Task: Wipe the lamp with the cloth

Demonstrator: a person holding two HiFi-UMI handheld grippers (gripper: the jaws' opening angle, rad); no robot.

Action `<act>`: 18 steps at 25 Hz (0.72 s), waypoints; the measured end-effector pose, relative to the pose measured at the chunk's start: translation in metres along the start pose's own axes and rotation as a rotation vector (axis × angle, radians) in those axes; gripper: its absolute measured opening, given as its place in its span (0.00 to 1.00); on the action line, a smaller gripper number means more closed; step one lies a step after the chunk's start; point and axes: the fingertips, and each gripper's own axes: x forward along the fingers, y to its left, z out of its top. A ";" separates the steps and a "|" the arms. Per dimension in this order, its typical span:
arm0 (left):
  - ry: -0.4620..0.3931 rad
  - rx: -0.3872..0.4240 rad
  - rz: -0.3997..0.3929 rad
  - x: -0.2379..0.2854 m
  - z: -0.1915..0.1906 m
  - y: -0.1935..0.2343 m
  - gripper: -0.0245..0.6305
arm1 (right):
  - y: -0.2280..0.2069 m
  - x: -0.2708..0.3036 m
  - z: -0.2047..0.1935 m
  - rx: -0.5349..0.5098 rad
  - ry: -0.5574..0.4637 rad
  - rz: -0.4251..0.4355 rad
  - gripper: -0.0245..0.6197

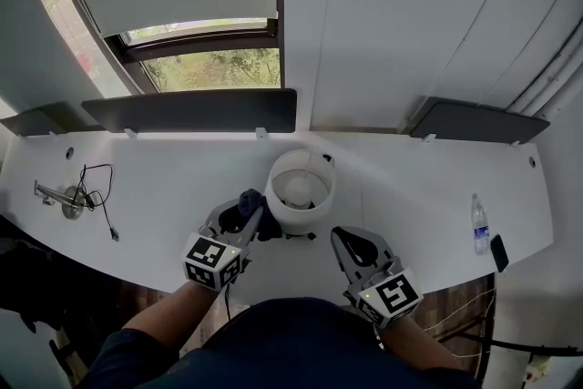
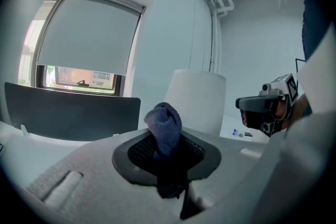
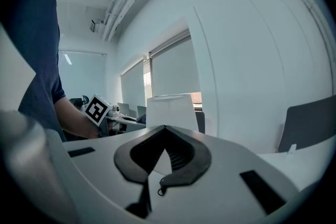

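Observation:
A lamp with a white drum shade (image 1: 300, 189) stands on the white table (image 1: 164, 187), near its front edge. My left gripper (image 1: 254, 220) is shut on a dark blue cloth (image 1: 249, 202), right at the shade's left side. Whether the cloth touches the shade, I cannot tell. In the left gripper view the cloth (image 2: 164, 124) bulges up between the jaws, with the shade (image 2: 197, 98) just behind. My right gripper (image 1: 340, 238) hovers near the shade's right front, shut with nothing in it. Its view shows the shade (image 3: 171, 109) ahead of the closed jaw tips (image 3: 165, 128).
A small water bottle (image 1: 479, 227) and a flat black item (image 1: 499, 252) lie at the table's right end. A black cable and a metal piece (image 1: 73, 198) lie at the left. Dark panels (image 1: 196, 110) (image 1: 474, 119) stand along the back edge below a window (image 1: 214, 66).

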 end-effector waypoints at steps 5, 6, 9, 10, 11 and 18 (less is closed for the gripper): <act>0.024 -0.001 0.008 0.005 0.000 0.004 0.17 | -0.008 0.009 0.012 0.006 -0.014 0.003 0.05; 0.022 0.006 0.009 0.005 0.004 0.004 0.17 | -0.010 0.009 0.012 0.008 -0.013 0.002 0.05; -0.010 0.029 0.009 0.003 0.024 0.005 0.17 | -0.016 0.010 0.009 0.002 -0.018 0.007 0.05; -0.025 0.035 0.008 0.002 0.033 0.004 0.17 | -0.018 0.011 0.008 0.003 -0.025 0.013 0.05; -0.040 0.038 0.006 0.001 0.042 0.004 0.17 | -0.020 0.011 0.006 0.004 -0.029 0.017 0.05; -0.117 0.069 -0.017 -0.006 0.090 -0.009 0.17 | -0.028 0.013 0.007 0.032 -0.040 0.004 0.05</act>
